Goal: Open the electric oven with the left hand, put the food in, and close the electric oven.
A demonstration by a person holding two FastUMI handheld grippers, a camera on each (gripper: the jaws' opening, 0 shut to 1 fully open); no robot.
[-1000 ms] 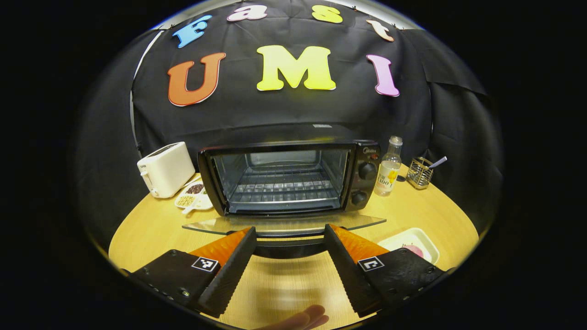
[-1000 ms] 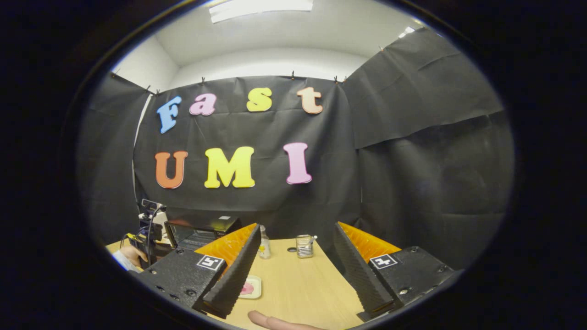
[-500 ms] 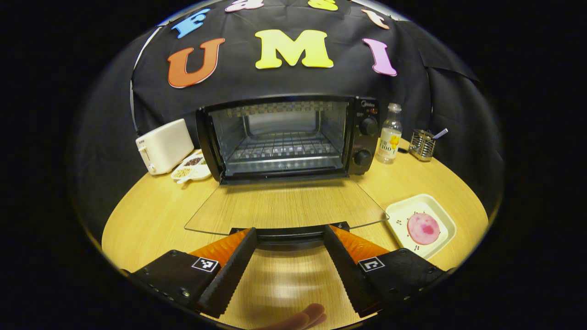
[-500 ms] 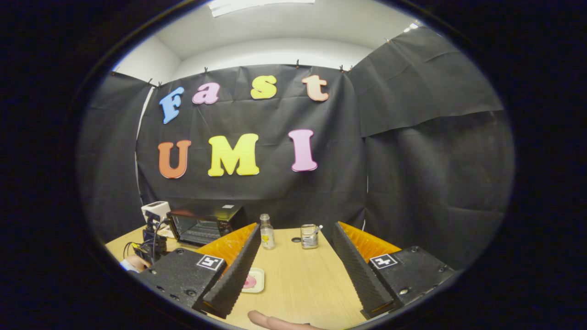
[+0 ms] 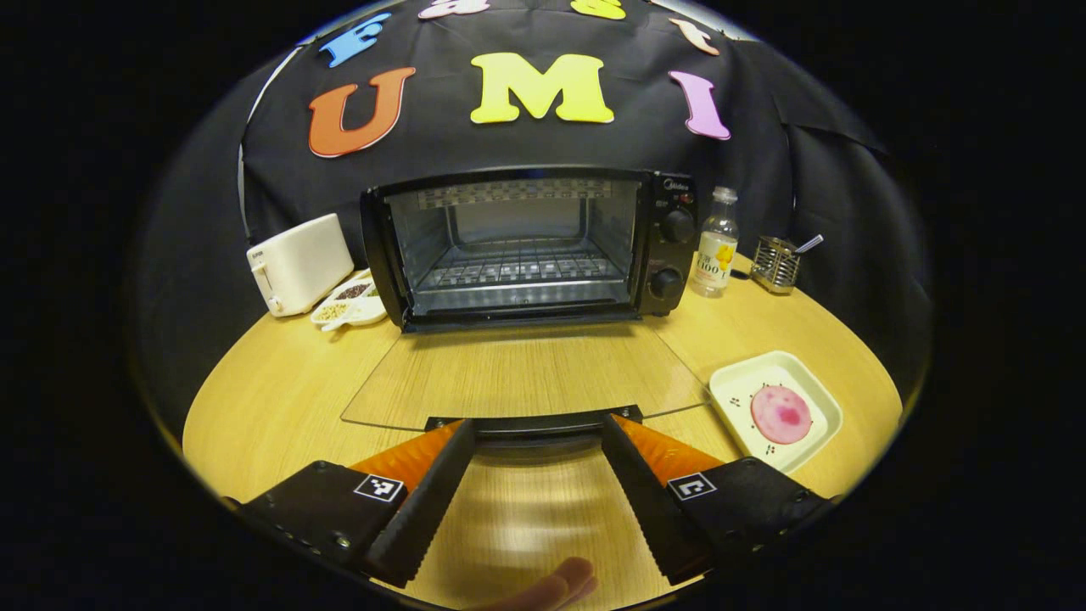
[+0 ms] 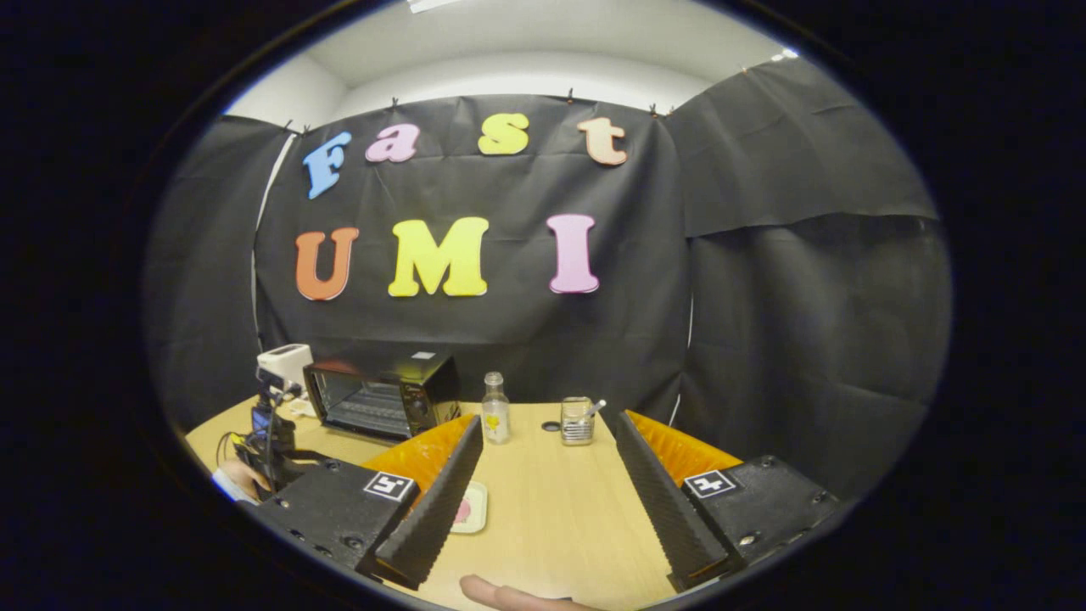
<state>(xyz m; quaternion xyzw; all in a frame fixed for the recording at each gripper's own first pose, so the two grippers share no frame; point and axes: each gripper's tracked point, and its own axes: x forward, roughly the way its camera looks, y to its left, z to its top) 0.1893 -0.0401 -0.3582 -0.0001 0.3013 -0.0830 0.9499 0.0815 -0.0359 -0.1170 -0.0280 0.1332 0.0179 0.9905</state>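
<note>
With the oven (image 5: 526, 246) door (image 5: 522, 378) dropped flat at 12 o'clock, step 1 looks done. Your left gripper (image 5: 536, 433) is spread wide, empty, at its handle. Your right gripper (image 6: 550, 428), also wide and empty, must fetch the food (image 5: 780, 414) at 2 o'clock, on its dish (image 5: 817, 399); loading and closing remain.

we see oven (image 5: 526, 246) mid-table (image 5: 271, 399), door (image 5: 522, 378) flat on table in front | toaster (image 5: 297, 263) left of oven, dish (image 5: 349, 301) between them | bottle (image 5: 714, 255) right of oven, caddy (image 5: 776, 265) right of bottle | tray (image 5: 730, 395) front-right, food (image 5: 780, 414) on it | left gripper (image 5: 534, 437) at door's near edge
</note>
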